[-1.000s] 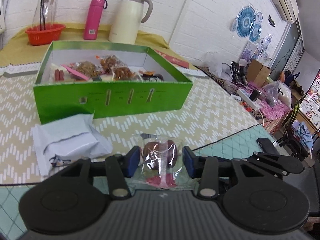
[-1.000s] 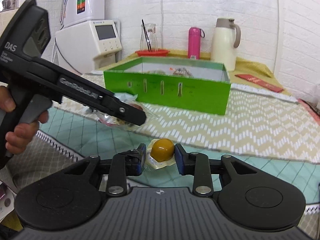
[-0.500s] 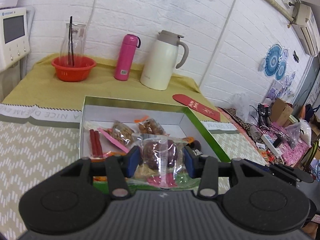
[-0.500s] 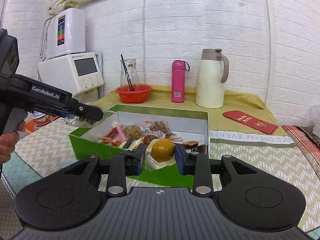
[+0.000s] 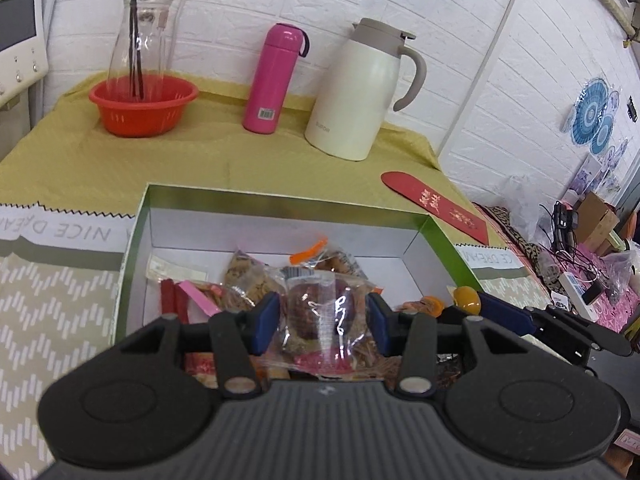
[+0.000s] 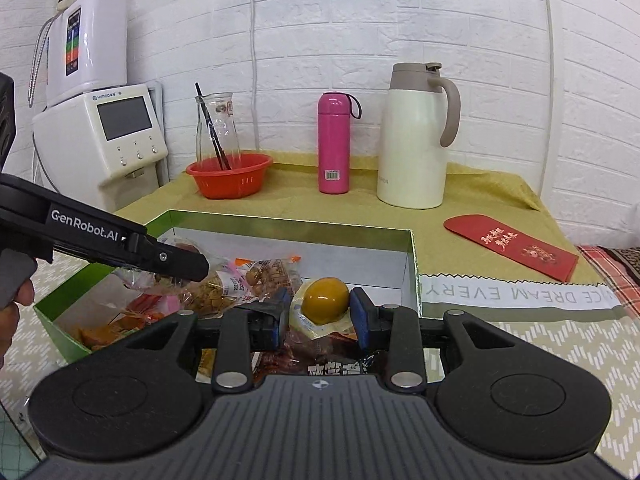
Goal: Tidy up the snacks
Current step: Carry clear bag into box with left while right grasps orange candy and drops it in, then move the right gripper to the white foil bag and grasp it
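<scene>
An open green box (image 5: 280, 196) with a white inside holds several wrapped snacks. My left gripper (image 5: 322, 322) hangs over its near-left part, shut on a clear packet with a dark red snack (image 5: 320, 312). In the right wrist view the right gripper (image 6: 320, 312) is above the box's (image 6: 288, 222) near-right part, shut on a clear packet with a round yellow snack (image 6: 322, 300). The left gripper (image 6: 188, 268) reaches in from the left there, its packet partly hidden behind the fingers. The yellow snack (image 5: 466, 298) also shows at the right of the left wrist view.
Behind the box, on a yellow cloth, stand an orange basket (image 6: 228, 174) with a glass carafe (image 6: 216, 128), a pink flask (image 6: 334, 144) and a white jug (image 6: 414, 136). A red envelope (image 6: 512, 248) lies to the right. A water dispenser (image 6: 100, 136) stands at far left.
Both grippers have moved forward from the table's front, over the box's near wall, and now hang above its inside. Each still carries its packet.
</scene>
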Available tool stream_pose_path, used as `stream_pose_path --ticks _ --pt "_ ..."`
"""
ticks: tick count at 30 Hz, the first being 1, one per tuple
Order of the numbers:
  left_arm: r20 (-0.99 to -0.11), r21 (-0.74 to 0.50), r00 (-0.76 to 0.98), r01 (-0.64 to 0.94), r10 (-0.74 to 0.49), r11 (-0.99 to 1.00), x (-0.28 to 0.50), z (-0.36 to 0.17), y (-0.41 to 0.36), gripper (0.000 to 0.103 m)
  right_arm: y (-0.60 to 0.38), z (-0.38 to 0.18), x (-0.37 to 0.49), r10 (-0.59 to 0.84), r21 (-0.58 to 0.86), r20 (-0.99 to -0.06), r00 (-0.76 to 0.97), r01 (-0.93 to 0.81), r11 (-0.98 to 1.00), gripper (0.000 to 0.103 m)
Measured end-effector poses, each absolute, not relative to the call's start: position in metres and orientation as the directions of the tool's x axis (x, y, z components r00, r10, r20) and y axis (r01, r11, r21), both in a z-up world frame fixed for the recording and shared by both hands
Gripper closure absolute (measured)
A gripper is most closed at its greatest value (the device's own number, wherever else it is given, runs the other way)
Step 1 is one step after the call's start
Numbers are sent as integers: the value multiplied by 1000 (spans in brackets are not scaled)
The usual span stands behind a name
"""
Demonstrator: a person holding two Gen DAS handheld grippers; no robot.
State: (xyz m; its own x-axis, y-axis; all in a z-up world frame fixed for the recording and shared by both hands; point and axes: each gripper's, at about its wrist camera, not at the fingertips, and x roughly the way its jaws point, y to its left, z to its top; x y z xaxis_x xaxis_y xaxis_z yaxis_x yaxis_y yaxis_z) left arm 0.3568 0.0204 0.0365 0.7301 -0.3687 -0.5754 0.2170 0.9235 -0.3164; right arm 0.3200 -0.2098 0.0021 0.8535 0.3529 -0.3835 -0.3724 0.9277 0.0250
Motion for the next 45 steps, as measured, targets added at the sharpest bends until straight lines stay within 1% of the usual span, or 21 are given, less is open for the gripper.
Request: stream_pose_path --ticks 2,3,4,5,6,7,8,9,10,12,16,22,26,32,38,41,43,45 --pt "-579 -312 728 218 -367 925 363 33 18 56 -207 0 326 355 23 -386 852 -376 926 44" --pt "-577 -309 731 217 -364 926 365 32 18 52 -206 -2 328 359 20 -389 848 -382 924 43" --pt "-571 -306 738 217 -361 927 366 31 17 35 -205 -4 329 365 15 -394 844 -391 920 39" --pt "-558 -310 749 210 -357 927 365 31 18 33 -203 -6 330 374 6 -400 837 -405 914 34" --pt "-539 -321 762 207 -358 924 362 31 20 32 -202 -6 330 380 -3 -402 833 -416 909 11" --pt "-521 -336 772 209 -366 919 360 32 22 28 -202 -7 327 386 -11 -393 835 -424 906 0" --pt "-510 -346 778 203 -365 916 357 34 23 25 -203 -7 323 390 -21 -370 843 -427 904 0" --pt "-508 -345 788 184 -348 921 356 35 24 16 -203 -6 319 390 -35 -345 854 -427 904 0" --pt "-500 -330 802 172 -327 928 352 37 24 15 -203 -6 315 385 -51 -330 862 -424 904 0" --pt "-494 -284 818 169 -295 944 346 41 21 13 -203 -4 312 374 -67 -328 867 -417 907 0" --pt "-498 -254 827 149 -262 956 336 45 21 13 -206 -2 304 383 -45 -337 860 -420 906 0" --pt "-492 -251 836 134 -245 959 312 53 24 13 -203 7 282 386 -51 -345 856 -428 903 0" --pt "-481 -261 838 143 -257 955 290 64 29 13 -198 19 262 391 -55 -336 857 -432 900 0" --pt "-457 -239 851 163 -260 957 253 75 34 13 -189 31 227 409 -53 -335 849 -450 891 0" --pt "-443 -283 836 212 -323 936 208 75 52 13 -184 38 184 424 -50 -360 831 -471 881 0" --pt "-448 -247 851 175 -272 953 183 69 65 13 -188 38 158 483 -10 -376 791 -525 851 0" --pt "-474 -225 849 137 -232 965 169 61 77 13 -188 36 144 508 6 -391 767 -550 835 0" --pt "-491 -228 843 118 -219 967 157 51 89 13 -187 30 131 526 4 -397 752 -572 821 0"
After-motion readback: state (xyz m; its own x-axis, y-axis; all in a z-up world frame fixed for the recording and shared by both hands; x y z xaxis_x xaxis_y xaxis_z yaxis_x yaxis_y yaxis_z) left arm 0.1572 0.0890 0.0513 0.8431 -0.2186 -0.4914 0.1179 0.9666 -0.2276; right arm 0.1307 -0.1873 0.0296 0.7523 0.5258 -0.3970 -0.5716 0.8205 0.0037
